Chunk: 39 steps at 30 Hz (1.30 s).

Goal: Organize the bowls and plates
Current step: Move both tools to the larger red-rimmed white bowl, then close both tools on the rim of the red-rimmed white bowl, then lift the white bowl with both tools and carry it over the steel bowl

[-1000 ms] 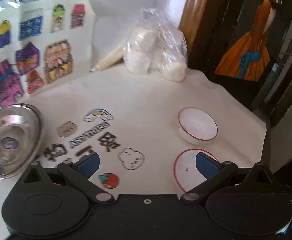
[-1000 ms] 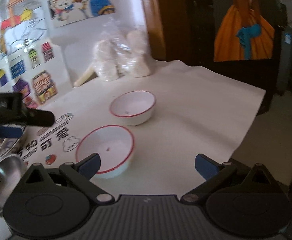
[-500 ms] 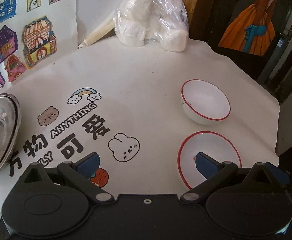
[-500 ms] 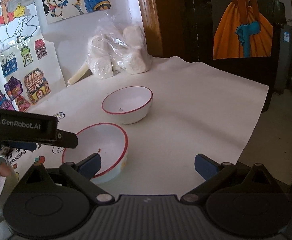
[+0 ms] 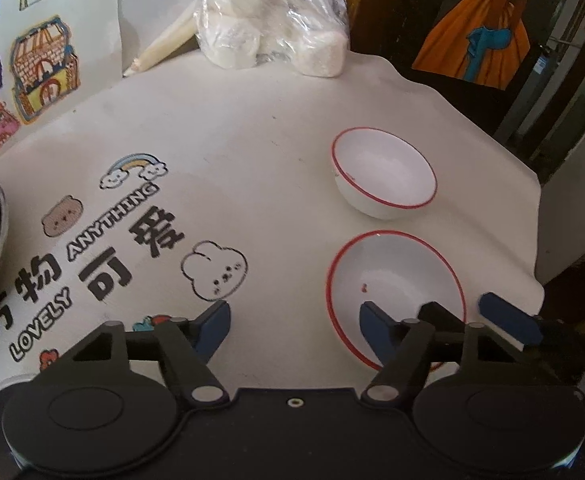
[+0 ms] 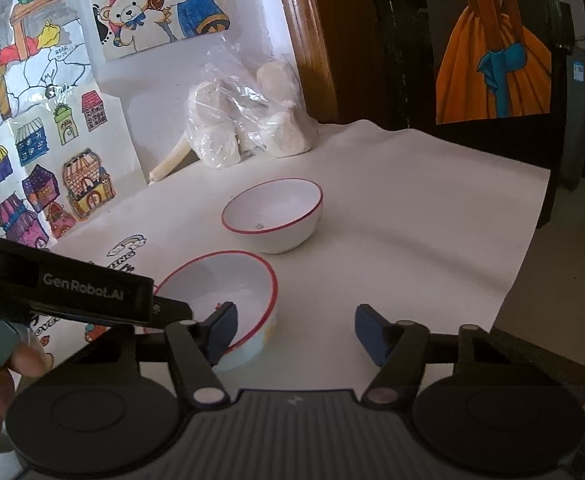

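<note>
Both grippers' jaws have just been closing and now stand part open, gripping nothing: the left gripper (image 5: pixel 294 326) and right gripper (image 6: pixel 295 330) each have one pad over the near white red-rimmed bowl (image 5: pixel 396 284). I'd pinch its wall squarely on one rim, then nest it with the matching deeper far bowl (image 5: pixel 384 178) just beyond on the white printed cloth (image 5: pixel 252 120).

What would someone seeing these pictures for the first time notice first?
Probably the two white bowls with red rims on the pale tablecloth: the near bowl sits just ahead of the left gripper, the far bowl behind it. Next, the clear bag of white lumps at the table's back edge, and the bright cartoon house drawings on the wall at left.
</note>
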Available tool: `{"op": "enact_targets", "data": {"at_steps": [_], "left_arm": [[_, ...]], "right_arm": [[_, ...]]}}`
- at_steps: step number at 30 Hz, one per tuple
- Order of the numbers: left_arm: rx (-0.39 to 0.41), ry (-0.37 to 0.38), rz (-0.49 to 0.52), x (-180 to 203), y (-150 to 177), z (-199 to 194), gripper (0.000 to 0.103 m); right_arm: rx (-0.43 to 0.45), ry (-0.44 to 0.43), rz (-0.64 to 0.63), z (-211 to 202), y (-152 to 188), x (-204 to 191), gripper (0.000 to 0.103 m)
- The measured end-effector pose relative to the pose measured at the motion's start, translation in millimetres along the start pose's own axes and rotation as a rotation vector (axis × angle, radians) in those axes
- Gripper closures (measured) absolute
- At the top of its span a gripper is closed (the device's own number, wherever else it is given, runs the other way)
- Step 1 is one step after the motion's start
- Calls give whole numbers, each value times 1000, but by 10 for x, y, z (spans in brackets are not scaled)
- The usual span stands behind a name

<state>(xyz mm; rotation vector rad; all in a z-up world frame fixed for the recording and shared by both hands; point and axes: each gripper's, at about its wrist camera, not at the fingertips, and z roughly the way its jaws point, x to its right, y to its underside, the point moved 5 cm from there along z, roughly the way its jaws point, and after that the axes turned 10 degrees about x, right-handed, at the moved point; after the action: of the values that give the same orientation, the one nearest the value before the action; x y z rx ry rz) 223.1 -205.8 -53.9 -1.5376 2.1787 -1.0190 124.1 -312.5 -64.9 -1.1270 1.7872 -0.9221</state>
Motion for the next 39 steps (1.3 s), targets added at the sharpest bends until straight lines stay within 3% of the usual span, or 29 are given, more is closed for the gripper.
{"op": "enact_targets", "data": {"at_steps": [3, 6, 10, 15, 20, 39], "left_arm": [[-4, 21, -20, 8, 21, -6, 51], [0, 35, -39, 8, 31, -20, 57], [4, 58, -52, 32, 43, -38, 66], [8, 102, -55, 102, 67, -61, 90], [10, 97, -43, 138, 94, -103, 92], [104, 143, -96, -104, 119, -663, 92]], "right_arm": [[-3, -9, 17, 4, 24, -20, 38], [-2, -16, 43, 3, 45, -44, 44], [6, -33, 66, -20, 68, -63, 57], [-1, -54, 78, -37, 80, -79, 73], [-12, -38, 56, -53, 124, -156, 80], [48, -74, 11, -408, -52, -474, 81]]}}
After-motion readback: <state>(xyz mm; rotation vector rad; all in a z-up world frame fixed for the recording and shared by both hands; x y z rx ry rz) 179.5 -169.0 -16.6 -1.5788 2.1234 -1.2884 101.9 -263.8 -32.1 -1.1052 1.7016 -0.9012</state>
